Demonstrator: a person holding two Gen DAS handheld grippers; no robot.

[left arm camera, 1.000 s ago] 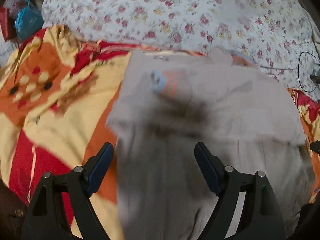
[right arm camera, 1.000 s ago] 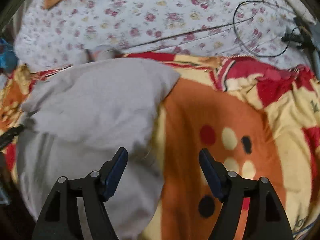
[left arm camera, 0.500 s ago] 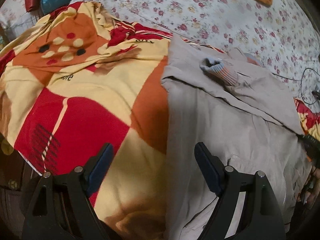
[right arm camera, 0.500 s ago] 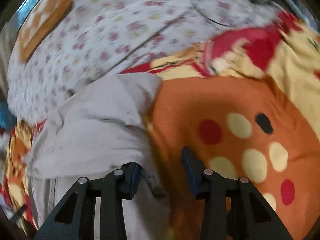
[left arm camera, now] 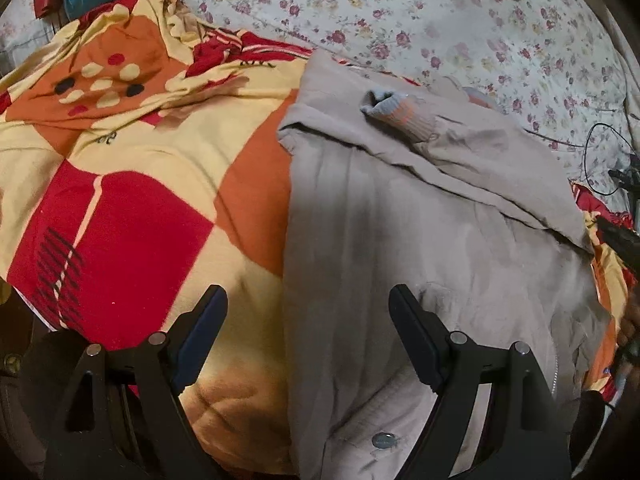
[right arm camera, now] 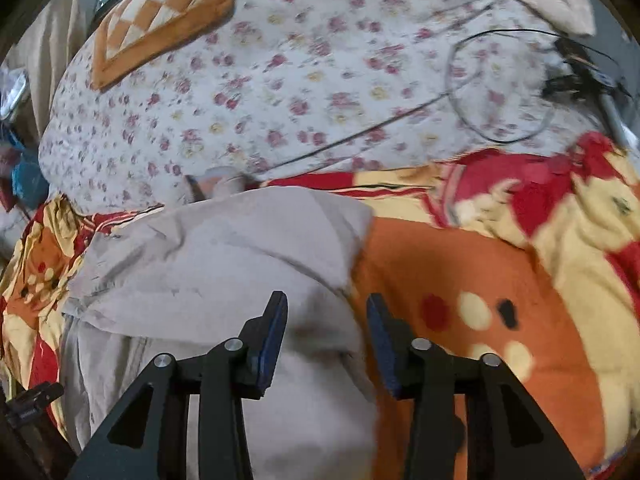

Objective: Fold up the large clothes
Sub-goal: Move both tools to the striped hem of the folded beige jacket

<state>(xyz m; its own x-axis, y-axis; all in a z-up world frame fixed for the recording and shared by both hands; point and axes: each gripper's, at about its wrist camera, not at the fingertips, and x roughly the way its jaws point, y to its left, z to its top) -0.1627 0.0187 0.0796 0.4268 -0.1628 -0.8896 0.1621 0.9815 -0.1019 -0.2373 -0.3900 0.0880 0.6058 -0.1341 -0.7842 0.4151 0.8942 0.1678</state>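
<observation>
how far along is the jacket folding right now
Done: the grey-beige fabric jacket lies flat on the red, orange and yellow patterned blanket, its sleeve with the blue-orange ribbed cuff folded across the chest. In hand: the right gripper, jaws just narrowed, straddles the jacket's right edge without visibly pinching it; the left gripper is open over the left edge. Left: folding the body.

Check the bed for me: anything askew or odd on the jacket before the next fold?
One thing: a striped knit cuff lies skewed across the folded upper part of the beige jacket, its open end toward the patterned blanket. A black cable loops loose on the floral sheet beyond.
</observation>
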